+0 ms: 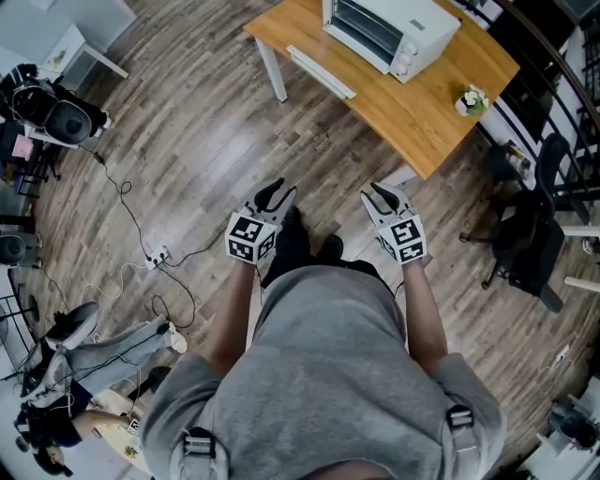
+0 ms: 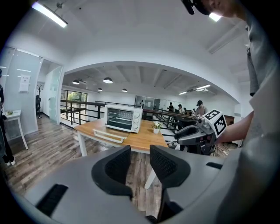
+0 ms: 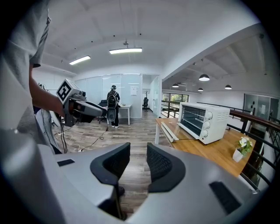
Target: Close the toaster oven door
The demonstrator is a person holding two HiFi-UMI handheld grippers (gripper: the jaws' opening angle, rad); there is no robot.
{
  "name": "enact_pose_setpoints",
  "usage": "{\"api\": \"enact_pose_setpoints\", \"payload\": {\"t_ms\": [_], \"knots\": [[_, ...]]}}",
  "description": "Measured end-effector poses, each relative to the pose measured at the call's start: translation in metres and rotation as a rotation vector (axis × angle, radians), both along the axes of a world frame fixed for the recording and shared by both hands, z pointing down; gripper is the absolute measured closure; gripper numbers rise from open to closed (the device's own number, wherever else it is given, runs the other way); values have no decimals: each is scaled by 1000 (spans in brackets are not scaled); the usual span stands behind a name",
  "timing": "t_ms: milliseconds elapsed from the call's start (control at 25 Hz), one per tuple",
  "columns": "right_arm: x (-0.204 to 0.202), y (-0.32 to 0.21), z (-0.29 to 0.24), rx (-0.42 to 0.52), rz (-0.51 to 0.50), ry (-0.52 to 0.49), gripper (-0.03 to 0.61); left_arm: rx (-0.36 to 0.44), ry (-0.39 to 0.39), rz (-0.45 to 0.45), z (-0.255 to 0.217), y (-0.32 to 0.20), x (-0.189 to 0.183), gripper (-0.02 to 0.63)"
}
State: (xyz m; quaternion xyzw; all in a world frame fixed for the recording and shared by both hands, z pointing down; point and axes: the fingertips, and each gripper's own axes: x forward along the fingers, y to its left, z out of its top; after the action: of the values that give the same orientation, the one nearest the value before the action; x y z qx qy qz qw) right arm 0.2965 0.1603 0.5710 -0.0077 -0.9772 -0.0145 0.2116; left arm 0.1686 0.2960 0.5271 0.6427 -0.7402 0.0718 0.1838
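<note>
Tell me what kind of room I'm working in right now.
Probably an open-plan office or lab, not a kitchen: the toaster oven sits on a wooden desk, an office chair stands near it, and glass partitions close off the far end.

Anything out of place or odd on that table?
The white toaster oven has its glass door folded down flat, with the white handle bar out near the edge of the light wooden table. The small white flower pot stands upright, and nothing looks spilled.
</note>
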Motion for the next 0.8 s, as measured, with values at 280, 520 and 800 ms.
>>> {"api": "enact_pose_setpoints", "payload": {"t_ms": [280,520,800], "knots": [[0,4,1,-18,0,-5,359,14,11,7,-2,2,2,417],[-1,4,0,-21,4,-11,311,16,15,12,-4,4,2,388],[-5,-2,-2,-19,22,-27,293,16,14,0,-4,9,-1,380]]}}
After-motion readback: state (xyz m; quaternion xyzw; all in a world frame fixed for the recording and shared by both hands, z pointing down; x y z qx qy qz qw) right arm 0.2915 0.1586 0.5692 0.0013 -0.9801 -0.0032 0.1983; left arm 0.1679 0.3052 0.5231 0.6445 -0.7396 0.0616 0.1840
